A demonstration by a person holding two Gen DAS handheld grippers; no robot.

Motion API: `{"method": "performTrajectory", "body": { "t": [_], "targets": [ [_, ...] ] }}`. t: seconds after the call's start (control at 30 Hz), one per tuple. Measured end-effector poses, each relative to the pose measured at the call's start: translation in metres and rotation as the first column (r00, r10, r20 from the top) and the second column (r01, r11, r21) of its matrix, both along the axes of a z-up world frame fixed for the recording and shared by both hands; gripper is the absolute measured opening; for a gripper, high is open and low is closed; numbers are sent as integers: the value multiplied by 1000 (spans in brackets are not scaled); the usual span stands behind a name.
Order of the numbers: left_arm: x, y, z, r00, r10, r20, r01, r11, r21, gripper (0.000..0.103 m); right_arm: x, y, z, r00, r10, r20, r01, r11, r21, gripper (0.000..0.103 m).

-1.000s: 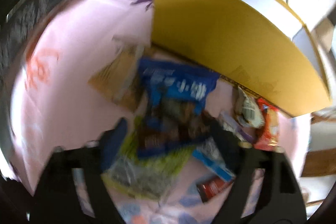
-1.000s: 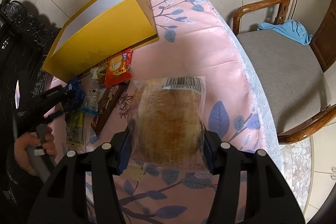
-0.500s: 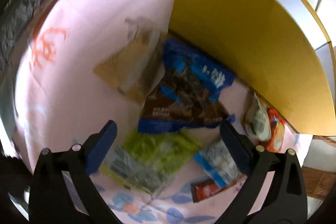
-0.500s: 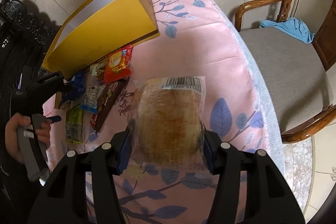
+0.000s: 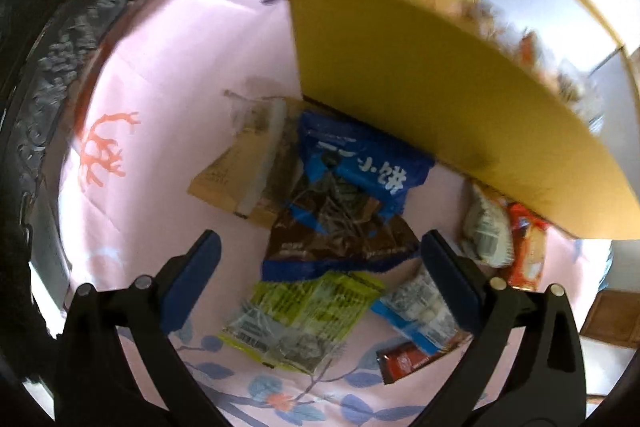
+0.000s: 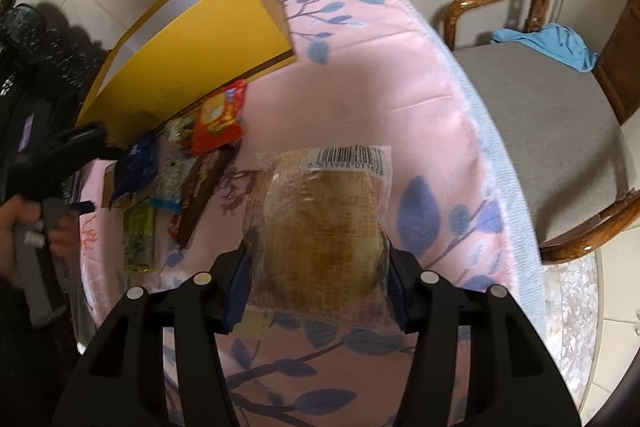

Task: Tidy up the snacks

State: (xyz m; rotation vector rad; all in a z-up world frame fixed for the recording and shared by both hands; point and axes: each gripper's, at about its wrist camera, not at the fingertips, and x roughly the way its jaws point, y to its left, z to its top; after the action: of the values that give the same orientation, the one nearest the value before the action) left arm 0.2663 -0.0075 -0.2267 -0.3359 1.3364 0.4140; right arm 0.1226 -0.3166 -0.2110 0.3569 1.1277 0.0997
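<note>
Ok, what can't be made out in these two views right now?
- Left wrist view: contents of the yellow box, smeared by motion blur.
- Left wrist view: the brown packet, half covered by the right finger.
- Right wrist view: the bun wrapper's small print, too blurred; its lower edge sits behind the right gripper.

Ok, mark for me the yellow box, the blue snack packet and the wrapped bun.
yellow box (image 5: 420, 99), left wrist view, on its near outer wall.
blue snack packet (image 5: 360, 163), left wrist view, on its printed blue front.
wrapped bun (image 6: 320, 219), right wrist view, on the bun's middle, under the clear wrapper.
</note>
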Motion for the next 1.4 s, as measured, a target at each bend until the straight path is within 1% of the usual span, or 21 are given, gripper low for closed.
{"method": "performTrajectory", "body": {
  "t": [0.03,0.07,0.1,0.17,0.2,0.23,0.27,0.33,0.4,0.47,0.57,0.63,0.7,0.77,0.97,1.0,1.07,1.17,1.23,1.27,1.4],
  "targets": [
    [3,0,-7,1000,-11,-19,11,1000,-5,101,0,2,-1,1000,8,-5,-8,1000,5,56],
    [5,1,-12,1000,-14,-16,14,1000,-16,101,0,4,-1,1000,12,-8,-12,1000,9,56],
    [5,3,-14,1000,-14,11,15,999,-34,101,1,6,-2,1000,17,-10,-17,1000,13,56],
    [8,1,-21,1000,-27,13,28,999,-31,98,1,10,-3,999,31,-15,-31,999,7,56],
    [9,2,-23,999,-31,17,32,999,-18,86,2,11,-4,999,37,-18,-37,999,-7,56],
    [8,3,-26,999,-39,34,40,999,-19,78,2,12,-4,999,40,-19,-40,999,-13,56],
    [9,5,-29,998,-46,47,48,999,-26,74,2,11,-4,999,38,-20,-38,999,-13,56],
    [5,0,-28,990,-108,86,108,994,3,69,3,9,-6,999,26,-26,-26,1000,-3,56],
    [-2,-7,-25,986,-136,102,136,991,-1,62,4,7,-6,999,21,-28,-21,1000,-2,56],
    [-6,-8,-23,982,-150,110,151,989,-1,61,5,6,-5,1000,22,-20,-22,1000,-6,56],
    [-18,-18,-21,965,-229,130,225,973,46,59,6,5,0,1000,21,-2,-21,1000,-6,56],
    [-28,-21,-19,958,-249,140,247,969,27,59,7,5,3,1000,24,8,-24,1000,-8,56],
    [-38,-23,-14,949,-277,148,272,961,59,59,7,5,6,1000,25,16,-25,1000,-9,56],
    [-50,-25,-5,939,-303,164,292,952,88,59,6,5,8,999,24,22,-24,1000,-5,56],
    [-94,-28,40,911,-335,240,320,942,103,59,3,3,16,999,10,42,-9,1000,-9,56],
    [-88,-24,52,908,-332,254,314,943,108,59,2,4,19,999,10,51,-9,1000,-14,56],
    [-92,-21,68,899,-329,288,307,944,120,59,1,5,29,997,16,77,-15,1000,-22,56],
    [-98,-28,105,864,-352,360,311,936,166,59,3,10,50,988,38,150,-35,999,-27,56],
    [-88,-20,122,837,-362,410,309,932,191,59,14,13,64,981,40,191,-38,999,-16,56],
    [-88,-20,128,830,-363,423,306,931,199,59,21,16,72,975,47,219,-42,999,-27,56],
    [-66,-18,162,783,-364,504,275,930,244,59,48,33,111,934,104,342,-88,994,-62,56]
  ]
}}
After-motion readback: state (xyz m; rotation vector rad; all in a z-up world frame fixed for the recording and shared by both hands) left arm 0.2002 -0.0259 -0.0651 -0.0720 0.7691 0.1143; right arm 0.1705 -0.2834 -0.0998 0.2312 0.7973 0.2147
